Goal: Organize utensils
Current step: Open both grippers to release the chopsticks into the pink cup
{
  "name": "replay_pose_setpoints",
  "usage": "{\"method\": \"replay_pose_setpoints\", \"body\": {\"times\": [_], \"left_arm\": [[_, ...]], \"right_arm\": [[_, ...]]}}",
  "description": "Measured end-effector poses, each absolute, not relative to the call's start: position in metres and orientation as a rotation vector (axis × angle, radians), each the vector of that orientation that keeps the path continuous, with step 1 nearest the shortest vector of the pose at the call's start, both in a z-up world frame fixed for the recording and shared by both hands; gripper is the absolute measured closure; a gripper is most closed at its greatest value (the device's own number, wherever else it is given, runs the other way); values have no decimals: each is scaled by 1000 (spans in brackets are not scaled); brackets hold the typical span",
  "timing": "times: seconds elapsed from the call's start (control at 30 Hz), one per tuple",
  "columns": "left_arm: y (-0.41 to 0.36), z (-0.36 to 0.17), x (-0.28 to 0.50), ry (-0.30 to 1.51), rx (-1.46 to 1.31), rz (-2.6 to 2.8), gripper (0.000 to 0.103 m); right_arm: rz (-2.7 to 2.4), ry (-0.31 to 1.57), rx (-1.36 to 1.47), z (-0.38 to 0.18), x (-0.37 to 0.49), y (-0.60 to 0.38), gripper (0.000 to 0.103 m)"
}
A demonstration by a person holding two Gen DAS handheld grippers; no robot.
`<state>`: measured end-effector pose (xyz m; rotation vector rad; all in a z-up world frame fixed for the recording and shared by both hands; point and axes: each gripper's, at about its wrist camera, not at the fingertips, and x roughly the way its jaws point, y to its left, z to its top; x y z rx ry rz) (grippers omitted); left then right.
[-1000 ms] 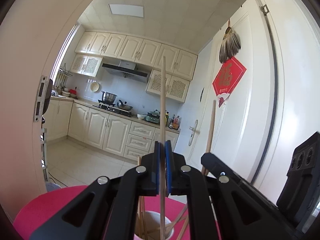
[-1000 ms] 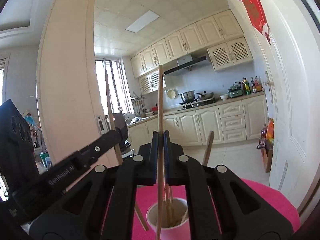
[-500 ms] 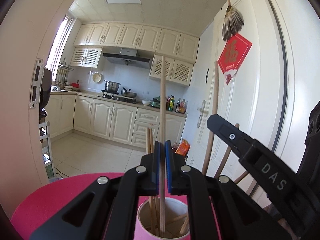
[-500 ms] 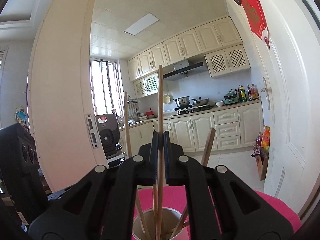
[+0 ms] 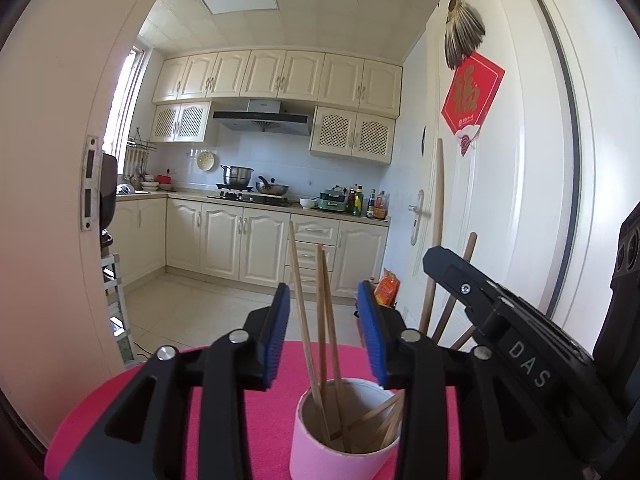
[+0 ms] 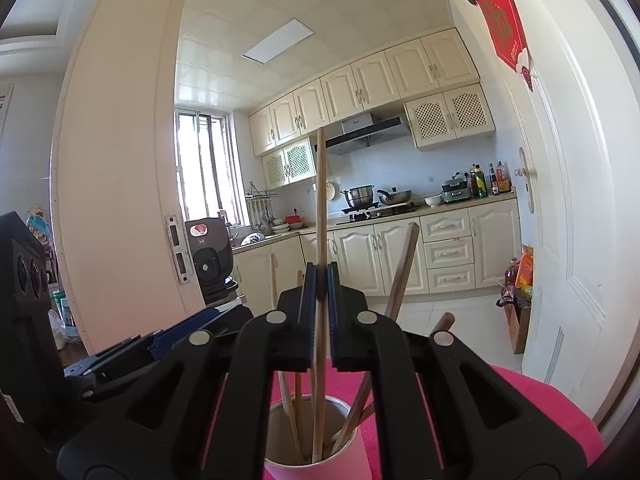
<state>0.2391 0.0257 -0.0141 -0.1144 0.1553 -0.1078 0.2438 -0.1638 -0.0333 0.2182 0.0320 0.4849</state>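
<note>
**Chopstick upright over the cup, right gripper yet to let go**

The chopstick (image 6: 320, 208) in the right gripper (image 6: 320, 280) stands near vertical, its long axis running straight down between the pads, which are clamped on it. Its lower end is already inside the pink cup (image 6: 352, 460), directly below and just in front of the tool, so the coming move looks like a plain release rather than any sideways travel.

The left gripper (image 5: 324, 332) has just been opening. Its blue pads stand apart with loose chopsticks (image 5: 320, 320) rising between them, none pressed. These lean in the cup (image 5: 312, 444) on the red table (image 5: 120, 400).

From the left view the right gripper (image 5: 500, 320) sits close on the right, beside the cup. Whether the held chopstick's tip rests on the cup's bottom is hard to tell; the rim hides it.
</note>
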Motion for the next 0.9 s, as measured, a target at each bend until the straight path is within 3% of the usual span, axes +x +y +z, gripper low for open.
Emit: {"method": "replay_pose_setpoints", "body": {"times": [0.17, 0.9], "left_arm": [[30, -9, 227, 138, -123, -87, 54], [59, -6, 203, 242, -159, -40, 40]], "right_arm": [[493, 42, 220, -37, 242, -163, 97], [459, 155, 213, -47, 236, -167, 95]]}}
